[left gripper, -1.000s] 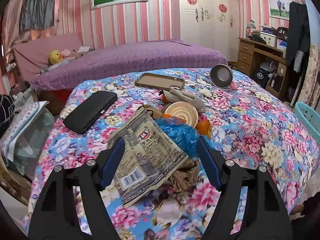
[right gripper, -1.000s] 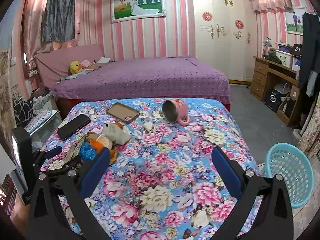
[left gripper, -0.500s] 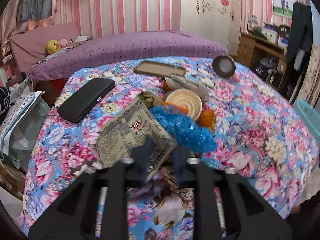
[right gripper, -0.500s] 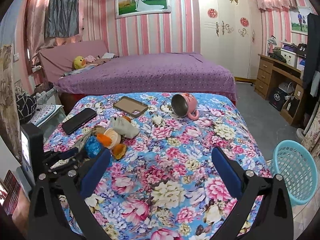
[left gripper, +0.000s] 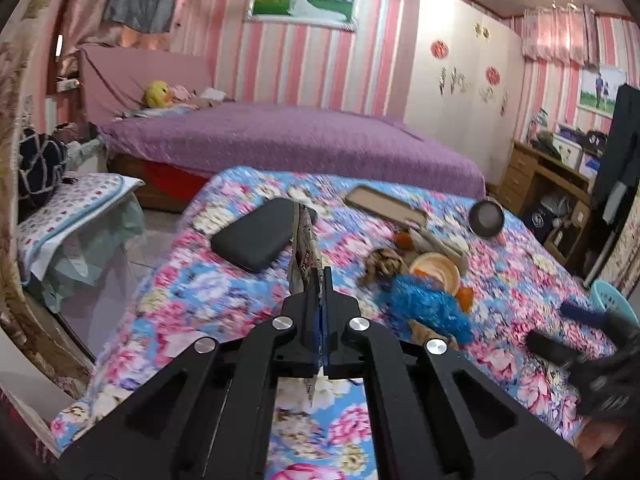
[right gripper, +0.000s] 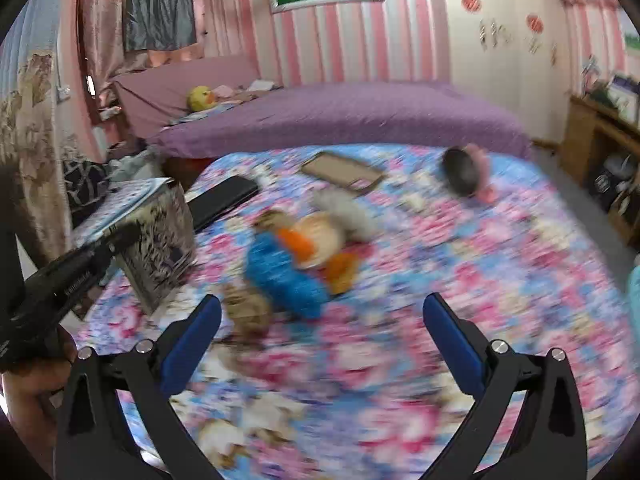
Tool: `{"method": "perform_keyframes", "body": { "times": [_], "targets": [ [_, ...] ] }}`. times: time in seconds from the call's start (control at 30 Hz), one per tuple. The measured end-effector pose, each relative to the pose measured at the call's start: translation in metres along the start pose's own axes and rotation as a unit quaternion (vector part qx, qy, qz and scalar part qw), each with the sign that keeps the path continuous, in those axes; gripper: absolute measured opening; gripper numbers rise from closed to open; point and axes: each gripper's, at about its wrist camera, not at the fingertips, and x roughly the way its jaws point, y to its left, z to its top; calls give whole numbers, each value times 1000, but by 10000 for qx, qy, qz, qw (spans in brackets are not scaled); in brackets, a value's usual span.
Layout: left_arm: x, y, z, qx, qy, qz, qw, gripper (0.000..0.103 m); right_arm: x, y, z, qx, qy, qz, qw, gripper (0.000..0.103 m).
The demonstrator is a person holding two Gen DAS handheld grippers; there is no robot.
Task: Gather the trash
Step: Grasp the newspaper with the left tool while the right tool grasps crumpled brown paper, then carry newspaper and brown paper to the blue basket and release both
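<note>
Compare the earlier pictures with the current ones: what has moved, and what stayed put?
The left hand-held gripper closed on the snack wrapper and lifted it off the floral bedspread. The right hand-held gripper stayed open, swinging toward the blue plastic bag. Black case and pink mug stayed put.

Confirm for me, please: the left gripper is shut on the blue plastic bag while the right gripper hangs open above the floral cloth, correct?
Not quite. The left gripper is shut on the snack wrapper, as the left wrist view shows; the blue plastic bag lies on the cloth. The right gripper is indeed open.
</note>
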Motion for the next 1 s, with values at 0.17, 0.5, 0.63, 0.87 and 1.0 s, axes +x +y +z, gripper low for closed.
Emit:
{"method": "perform_keyframes", "body": {
  "times": [0.17,0.5,0.63,0.87,1.0],
  "targets": [
    [-12,2,0,243,-148,169,9995,0,33,33,-15,-205,279,185,9992,76],
    [-15,12,-3,90,-144,90,9998,0,59,40,-19,-362,550,192,9976,38],
    [-15,8,-3,143,-158,91,9997,0,22,25,-8,-351,116,260,9990,37],
    [-18,-4,-5,258,-177,32,9995,0,-29,-17,26,-443,-315,15,9985,38],
    [-28,-18,-1,321,-289,-105,9990,0,-68,-50,50,-496,-527,-223,9971,38]
  ]
}}
